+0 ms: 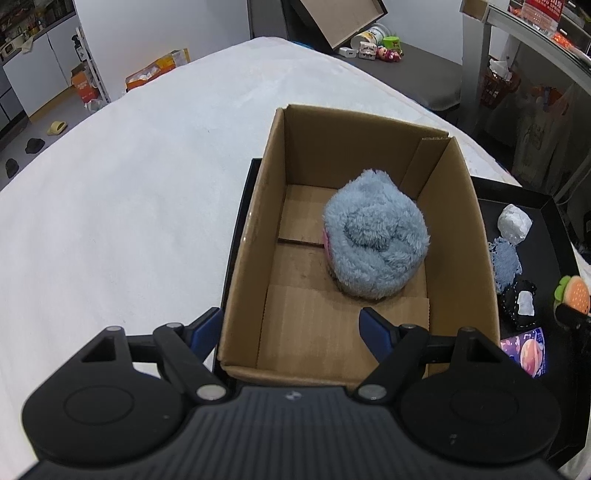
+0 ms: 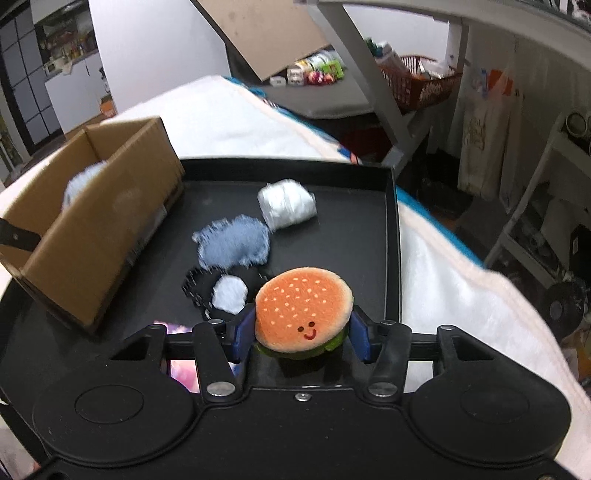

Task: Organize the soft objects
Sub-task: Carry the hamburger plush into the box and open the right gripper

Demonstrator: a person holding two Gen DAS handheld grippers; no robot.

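Note:
A burger plush (image 2: 303, 306) with an orange bun and a smiley face sits between the blue pads of my right gripper (image 2: 302, 318), which is shut on its sides over the black tray (image 2: 351, 229). On the tray lie a white bundle (image 2: 286, 203), a frayed denim-blue piece (image 2: 234, 243) and a black-and-white soft item (image 2: 221, 291). A fluffy light-blue plush (image 1: 376, 236) rests inside the cardboard box (image 1: 258, 221). My left gripper (image 1: 290, 315) hangs open over the box's near wall, holding nothing. The burger plush (image 1: 572, 295) also shows at the right edge of the left wrist view.
The box and tray stand on a white blanket (image 1: 129, 203). A colourful card (image 1: 528, 350) lies on the tray by the box. Behind are a grey table with small items (image 1: 373, 48), a tilted cardboard lid (image 1: 343, 18) and an orange basket (image 2: 421, 88).

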